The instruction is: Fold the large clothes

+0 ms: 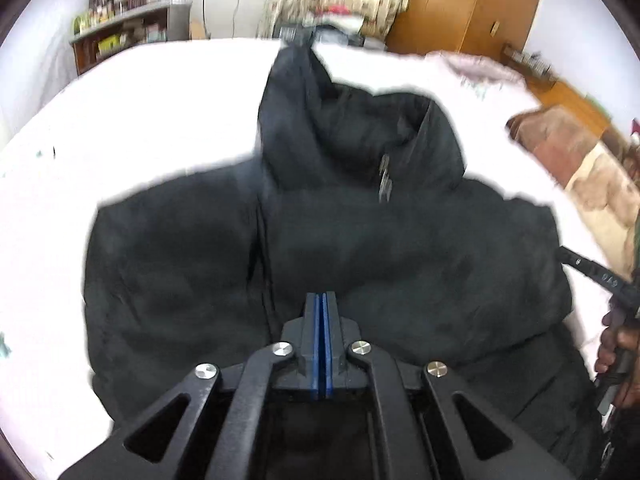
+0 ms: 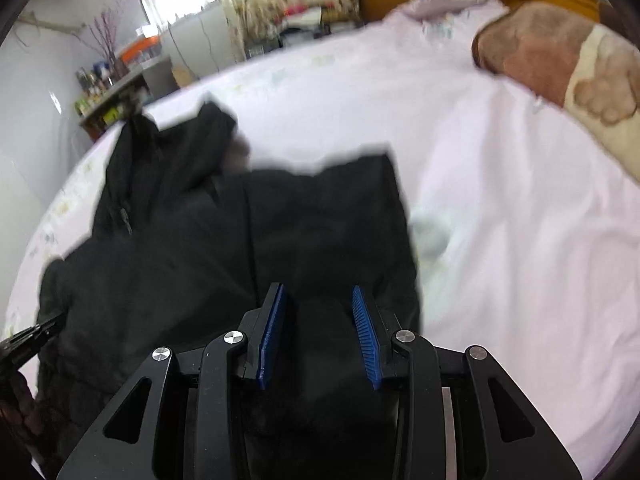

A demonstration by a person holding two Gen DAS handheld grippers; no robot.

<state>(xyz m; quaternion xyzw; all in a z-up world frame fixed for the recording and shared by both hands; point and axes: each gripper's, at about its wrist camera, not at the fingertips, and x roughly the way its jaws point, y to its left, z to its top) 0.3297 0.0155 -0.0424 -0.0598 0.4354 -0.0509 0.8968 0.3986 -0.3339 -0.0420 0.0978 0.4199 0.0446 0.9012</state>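
1. Left wrist view: a big black jacket [image 1: 328,240] lies spread out on a bed with a white sheet [image 1: 140,120].
2. The hood [image 1: 352,132] of the jacket points away from the camera, toward the far side of the bed. A small zipper pull [image 1: 385,178] shows near the collar.
3. The left gripper [image 1: 325,300] sits low over the near part of the jacket. Its jaws are pressed together, blue pad against blue pad. The view does not show any cloth caught between them.
4. At the right edge, a hand [image 1: 614,344] holds the other black tool next to the jacket.
5. A brown and cream blanket [image 1: 580,164] lies on the right side of the bed. A shelf with jars [image 1: 116,20] stands by the far wall, and a wooden wardrobe [image 1: 468,4] stands behind the bed.
6. Right wrist view: the same black jacket [image 2: 224,248] lies on the left part of the bed sheet [image 2: 500,220], which looks pale pink here.
7. The right gripper [image 2: 319,300] is over the near right part of the jacket. Its jaws are wide apart, with dark cloth seen between the blue pads. They grip nothing.
8. The brown and cream blanket [image 2: 560,64] lies at the top right of the bed, well apart from the jacket.
9. The picture is blurry, so small things are hard to see.
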